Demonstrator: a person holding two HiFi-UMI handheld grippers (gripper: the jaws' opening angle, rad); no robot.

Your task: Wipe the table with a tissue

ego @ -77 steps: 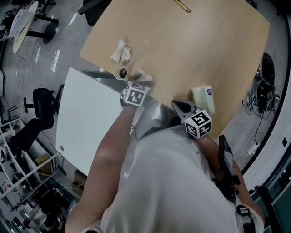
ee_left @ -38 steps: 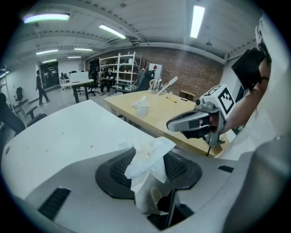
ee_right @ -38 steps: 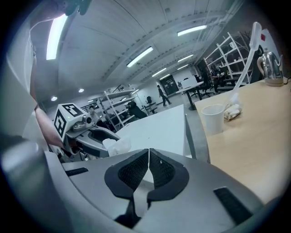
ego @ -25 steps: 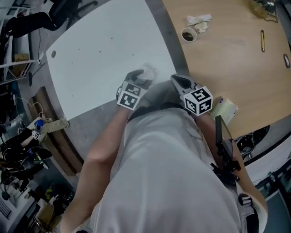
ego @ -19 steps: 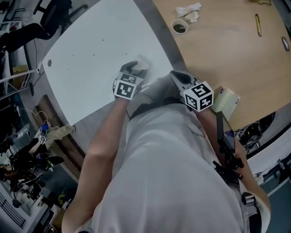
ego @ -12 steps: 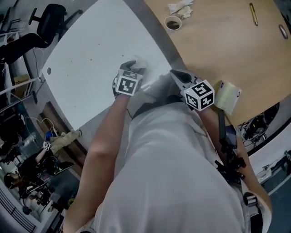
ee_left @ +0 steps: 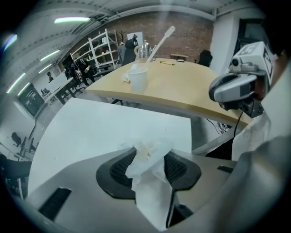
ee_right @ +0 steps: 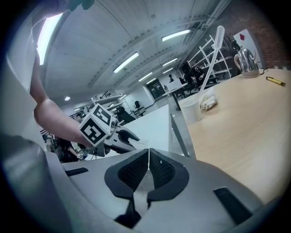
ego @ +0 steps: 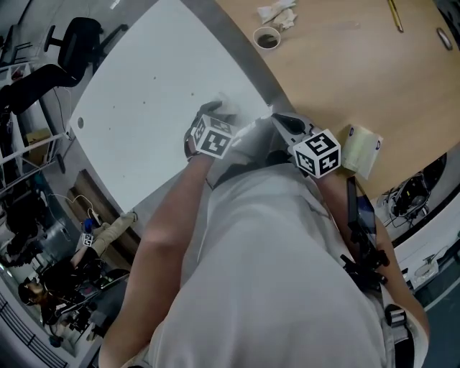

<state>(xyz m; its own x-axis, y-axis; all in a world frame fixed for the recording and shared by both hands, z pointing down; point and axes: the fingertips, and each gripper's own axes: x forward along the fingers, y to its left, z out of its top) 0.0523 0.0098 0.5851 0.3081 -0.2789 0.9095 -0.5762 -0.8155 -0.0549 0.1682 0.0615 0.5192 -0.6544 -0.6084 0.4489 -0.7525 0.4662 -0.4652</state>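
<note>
A crumpled white tissue (ee_left: 148,157) is pinched between my left gripper's (ee_left: 148,167) pads, its loose end sticking out past the fingertips. In the head view the left gripper (ego: 215,113) points steeply down at the white table (ego: 144,108), with the tissue (ego: 221,106) near that table's right edge. My right gripper (ee_right: 148,170) is shut with nothing in it. It hovers by the gap between the white table and the wooden table (ego: 345,72), close to my body, and shows as the right gripper (ego: 282,123) in the head view.
A paper cup (ego: 267,37) and used crumpled tissues (ego: 277,12) sit on the wooden table, with a pen (ego: 394,11) farther back. A tissue pack (ego: 361,149) lies at its near edge. Chairs and shelving stand beyond the white table.
My left gripper, still holding the tissue, has sunk toward the white table and rolled, so its marker cube faces differently. The right gripper has shifted slightly.
</note>
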